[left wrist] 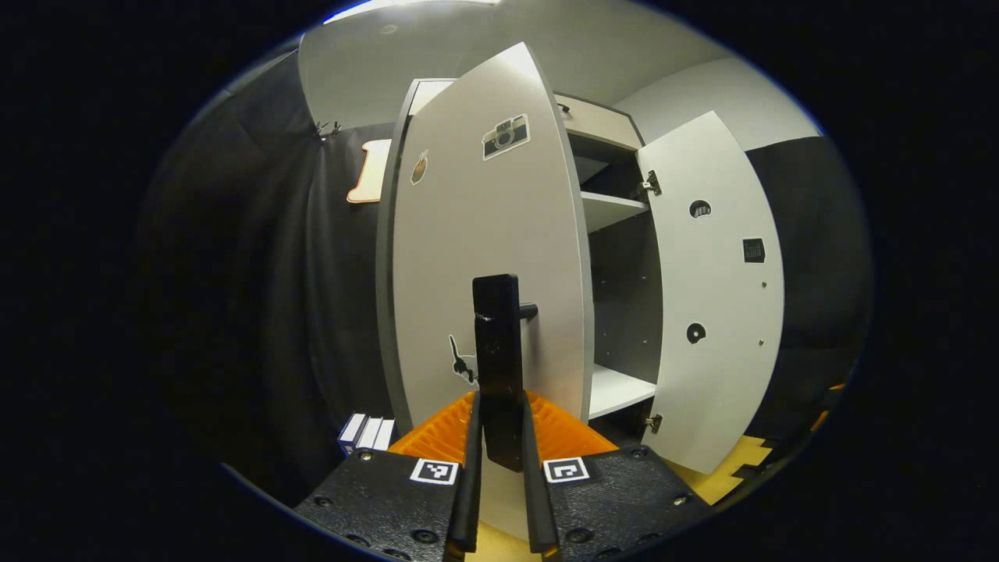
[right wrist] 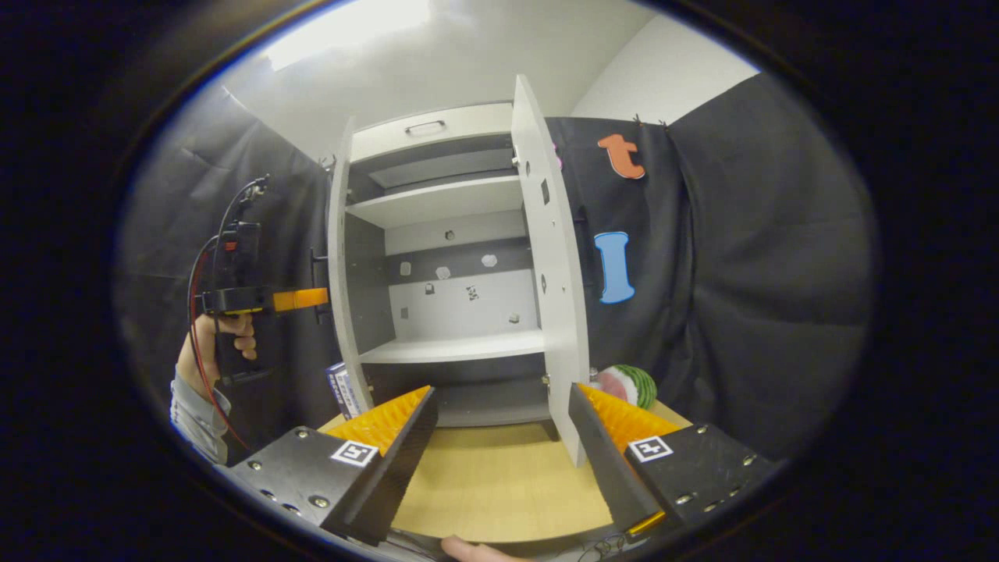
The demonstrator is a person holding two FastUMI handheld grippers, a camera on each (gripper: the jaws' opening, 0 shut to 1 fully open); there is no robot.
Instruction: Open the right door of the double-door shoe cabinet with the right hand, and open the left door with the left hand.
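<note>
The tall white double-door shoe cabinet (right wrist: pixel 449 257) is standing at the back edge of the light wooden counter (right wrist: pixel 499 484), against the black cloth wall, with both doors swung outward. In the left gripper view, the left gripper (left wrist: pixel 499 460) is pointing at the outer face of the white left door (left wrist: pixel 484 257), and its fingers (left wrist: pixel 468 484) are lying nearly parallel and pressing on either side of the black bar handle (left wrist: pixel 497 343) mounted upright on that door. The door face is carrying a camera sticker (left wrist: pixel 506 136), a small brown sticker (left wrist: pixel 419 167) and a black cat sticker (left wrist: pixel 462 363). Beyond its edge, the white right door (left wrist: pixel 722 297) is hanging wide open with its inner face and metal hinges (left wrist: pixel 650 185) showing, and white shelves (left wrist: pixel 616 209) are visible inside the grey interior. A few small white boxes (left wrist: pixel 367 432) are standing by the cabinet's lower left corner. In the right gripper view, the right gripper (right wrist: pixel 499 425) is hovering over the counter's front area with its fingers (right wrist: pixel 406 449) spread wide apart, gripping nothing, apart from the right door (right wrist: pixel 550 265), which is seen almost edge-on. The left door (right wrist: pixel 339 265) is likewise standing nearly edge-on, and farther off a person's hand (right wrist: pixel 215 343) with a grey sleeve is holding the other gripper against that door's handle. A round green-and-white striped watermelon-like object (right wrist: pixel 628 385) is resting near the back right corner of the counter, just beside the right door's lower edge.
</note>
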